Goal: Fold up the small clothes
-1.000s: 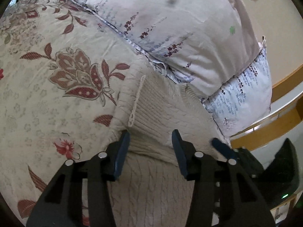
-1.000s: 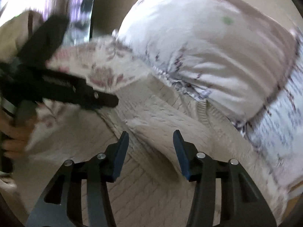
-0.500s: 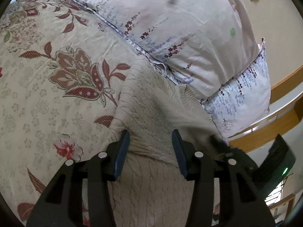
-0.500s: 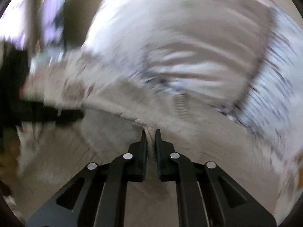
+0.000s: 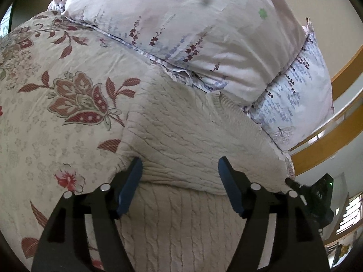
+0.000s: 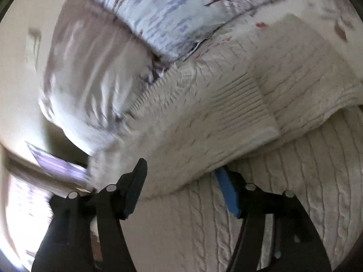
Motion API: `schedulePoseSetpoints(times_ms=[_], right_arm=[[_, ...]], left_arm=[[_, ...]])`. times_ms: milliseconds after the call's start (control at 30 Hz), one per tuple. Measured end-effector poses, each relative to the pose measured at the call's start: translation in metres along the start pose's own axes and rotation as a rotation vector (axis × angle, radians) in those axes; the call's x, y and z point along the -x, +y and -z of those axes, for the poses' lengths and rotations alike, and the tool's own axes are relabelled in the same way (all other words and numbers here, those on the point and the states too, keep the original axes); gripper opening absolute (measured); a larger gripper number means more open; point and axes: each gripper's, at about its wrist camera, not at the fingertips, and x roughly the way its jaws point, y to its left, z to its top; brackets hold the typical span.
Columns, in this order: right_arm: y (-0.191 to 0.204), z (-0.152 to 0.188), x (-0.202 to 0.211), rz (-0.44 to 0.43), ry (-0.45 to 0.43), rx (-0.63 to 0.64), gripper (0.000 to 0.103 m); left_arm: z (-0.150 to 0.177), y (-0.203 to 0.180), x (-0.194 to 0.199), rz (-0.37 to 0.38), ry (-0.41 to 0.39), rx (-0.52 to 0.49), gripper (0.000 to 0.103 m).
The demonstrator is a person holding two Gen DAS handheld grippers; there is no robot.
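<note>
Left wrist view, left claw (image 5: 180, 170) just opened wide over sweater (image 5: 195, 136), probably clear of it.

A home bedroom, most likely: a bed under a cream floral-printed bedspread (image 5: 68, 117), two stacked pale flower-patterned pillows (image 5: 204, 34), and a wooden bed frame (image 5: 329, 145).

A blurred, tilted view over a cream cable-knit sweater (image 6: 226, 122) lying folded, a ribbed cuff (image 6: 247, 104) lying across its upper layer. The right gripper (image 6: 181, 181) reaches in from below; its jaws have just been opening and stand apart astride the folded edge, not pressing it. Floral pillows (image 6: 145, 22) lie beyond the sweater.
</note>
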Motion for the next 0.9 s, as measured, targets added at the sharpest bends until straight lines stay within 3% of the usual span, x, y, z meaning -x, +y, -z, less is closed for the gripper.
schedulePoseSetpoints(times_ms=[100,167,367,400,433,467,533,633,733,800,900], right_arm=[[-0.010,-0.007,0.001,-0.031,-0.001,-0.066,0.061],[-0.014,-0.011,0.002,-0.032,-0.006,-0.085,0.049],[-0.020,-0.021,0.003,0.055,-0.052,-0.084,0.029],[-0.020,-0.024,0.001,0.087,-0.055,-0.082,0.023],[-0.020,-0.028,-0.002,0.121,-0.053,-0.065,0.010],[-0.015,-0.031,-0.005,0.173,-0.051,-0.022,0.009],[-0.002,-0.033,-0.004,0.197,-0.071,0.052,0.008],[0.033,-0.033,0.019,0.137,-0.209,0.212,0.008],[0.045,-0.027,0.039,0.105,-0.333,0.295,0.008],[0.032,-0.029,0.029,0.214,-0.302,0.288,0.008],[-0.008,-0.032,0.000,0.328,-0.148,0.149,0.008]], left_arm=[[0.000,0.001,0.001,0.008,0.004,0.002,0.070],[0.000,0.002,0.002,0.013,0.006,0.005,0.070],[0.000,0.000,0.002,0.010,0.009,-0.001,0.070],[0.000,0.000,0.002,0.009,0.009,-0.001,0.070],[0.000,0.000,0.002,0.008,0.009,-0.002,0.070],[0.000,-0.001,0.002,0.007,0.009,-0.003,0.070],[0.000,-0.002,0.001,0.001,0.010,-0.009,0.071],[0.001,-0.006,0.000,-0.011,0.011,-0.023,0.073],[0.001,-0.009,-0.002,-0.009,0.016,-0.036,0.073],[0.001,-0.012,-0.004,-0.001,0.024,-0.048,0.073],[0.002,-0.017,-0.007,-0.016,0.029,-0.072,0.074]])
